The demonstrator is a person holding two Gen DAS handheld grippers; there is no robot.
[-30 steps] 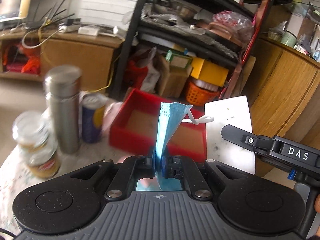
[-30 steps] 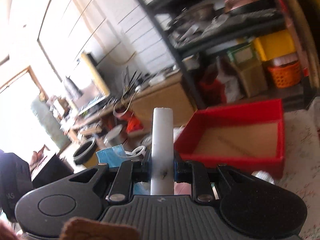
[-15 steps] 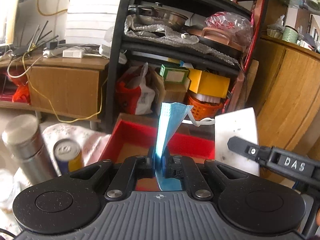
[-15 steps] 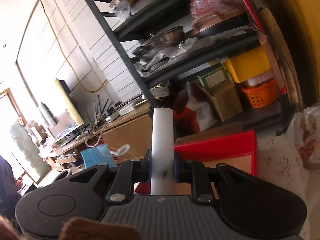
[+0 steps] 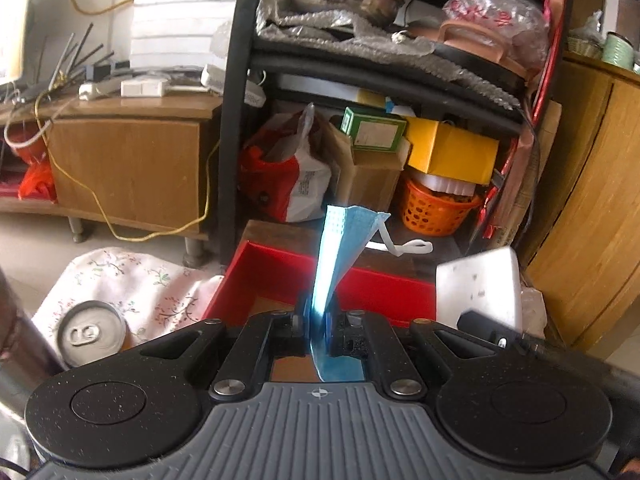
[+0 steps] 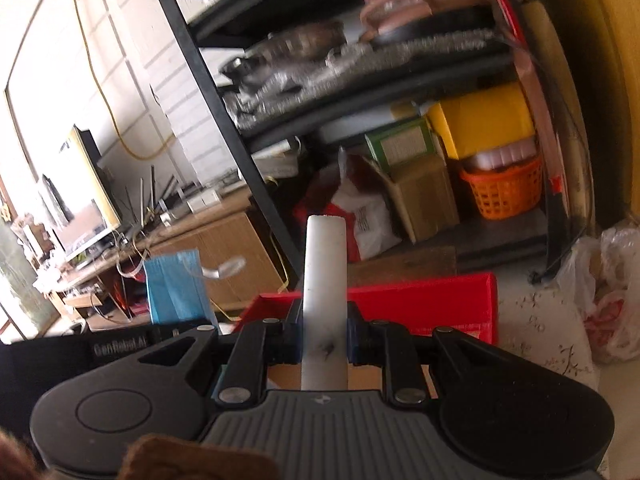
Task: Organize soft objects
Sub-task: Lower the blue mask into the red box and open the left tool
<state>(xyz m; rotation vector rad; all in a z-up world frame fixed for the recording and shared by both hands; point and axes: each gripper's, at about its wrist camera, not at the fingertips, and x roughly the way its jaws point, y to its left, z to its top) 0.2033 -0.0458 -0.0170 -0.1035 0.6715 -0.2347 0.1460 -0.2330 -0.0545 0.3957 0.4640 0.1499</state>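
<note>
Far left on the cloth-covered surface [image 5: 120, 276], near its front edge: a drink can [image 5: 91, 334], upright, top toward the camera, not part of the job.

Next, the left gripper [image 5: 318, 320], clamped narrow on a blue face mask [image 5: 338, 256]. Pinched at the lower edge, probably so the soft sheet hangs free of the fingers and can drop cleanly. Long axis running away from the gripper, up and forward, folded on itself; white ear loop [image 5: 400, 246] trailing off to the right at the far end. Held above the near wall of the red box [image 5: 260, 276], which sits toward the back edge of the surface, open side up, cardboard floor showing. Seemingly the bin meant for the soft items.

Further right, the right gripper [image 6: 323, 344], closed firmly on a white foam slab [image 6: 324, 280]. Gripped across its thin faces, edge-on in the right wrist view, broad face visible from the left wrist view [image 5: 478, 292]. Long axis pointing straight ahead along the fingers, far end up and toward the shelving. Poised over the near right part of the same box [image 6: 420, 300], not yet inside, not touching the mask.

Judged: both pieces carried to the box, release still to come.
</note>
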